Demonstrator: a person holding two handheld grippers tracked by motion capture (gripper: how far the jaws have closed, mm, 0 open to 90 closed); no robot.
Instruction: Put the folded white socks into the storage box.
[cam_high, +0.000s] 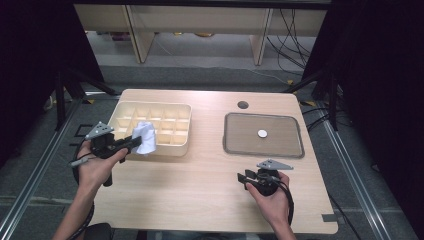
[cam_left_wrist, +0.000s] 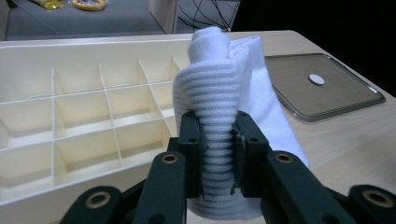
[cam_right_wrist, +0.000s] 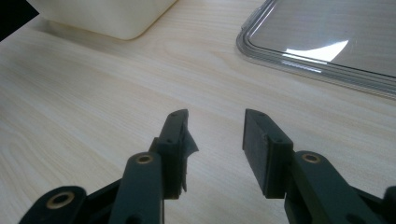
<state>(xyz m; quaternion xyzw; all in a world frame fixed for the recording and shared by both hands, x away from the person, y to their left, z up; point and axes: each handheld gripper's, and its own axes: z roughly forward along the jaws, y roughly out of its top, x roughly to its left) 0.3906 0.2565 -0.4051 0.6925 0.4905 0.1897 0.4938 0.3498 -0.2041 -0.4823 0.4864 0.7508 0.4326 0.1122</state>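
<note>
A rolled white ribbed cloth (cam_high: 145, 137) (cam_left_wrist: 224, 116) is held upright over the front edge of the cream divided organiser box (cam_high: 125, 111) (cam_left_wrist: 70, 116). My left gripper (cam_high: 134, 142) (cam_left_wrist: 218, 135) is shut on it, both pads pressing into the roll. The box's compartments in view hold nothing. My right gripper (cam_high: 241, 177) (cam_right_wrist: 215, 130) hovers low over the bare tabletop at the front right, jaws apart with nothing between them. A clear plastic tray (cam_high: 235, 145) (cam_left_wrist: 336, 100) (cam_right_wrist: 289, 51) with a small white disc (cam_high: 262, 133) (cam_left_wrist: 316, 79) lies on the right.
The light wooden table (cam_high: 200, 180) has a round cable hole (cam_high: 243, 105) near its back edge. Metal frame rails run along both sides, and black curtains stand left and right. Cables lie on the floor behind the table.
</note>
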